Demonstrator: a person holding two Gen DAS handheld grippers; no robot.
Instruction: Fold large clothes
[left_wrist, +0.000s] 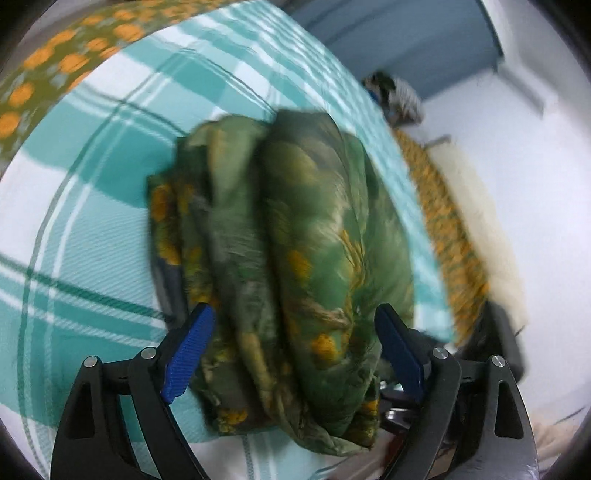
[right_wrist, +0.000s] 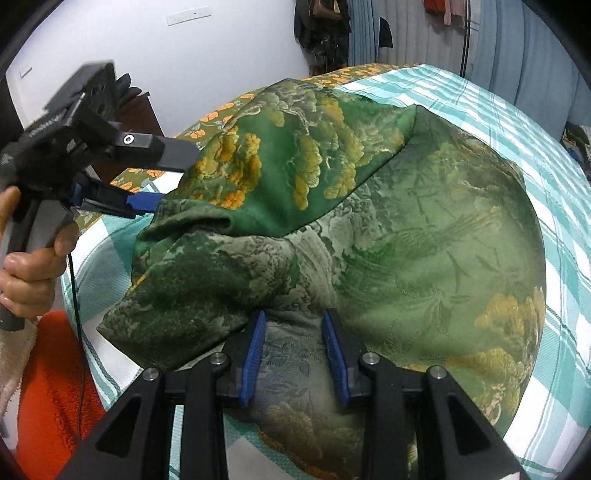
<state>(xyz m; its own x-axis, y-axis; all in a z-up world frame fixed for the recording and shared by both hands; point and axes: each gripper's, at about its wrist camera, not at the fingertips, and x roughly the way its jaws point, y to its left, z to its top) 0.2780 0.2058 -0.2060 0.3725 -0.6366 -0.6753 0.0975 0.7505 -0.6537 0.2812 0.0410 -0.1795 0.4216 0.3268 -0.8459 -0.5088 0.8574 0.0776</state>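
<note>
Our right tool (right_wrist: 293, 354) pinches a fold of the soft, slippery green floral silk-like garment (right_wrist: 369, 229); our left tool (left_wrist: 295, 350) gapes wide, gripping nothing; we'd take hemmed edges.

No legible text, label, brand or number found. Faint lettering on the left gripper (right_wrist: 147, 177) body, at nine o'clock, is unreadable.

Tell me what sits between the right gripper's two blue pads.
A bunched fold of the green patterned garment fills the gap of the right gripper, seen in the right wrist view.
</note>
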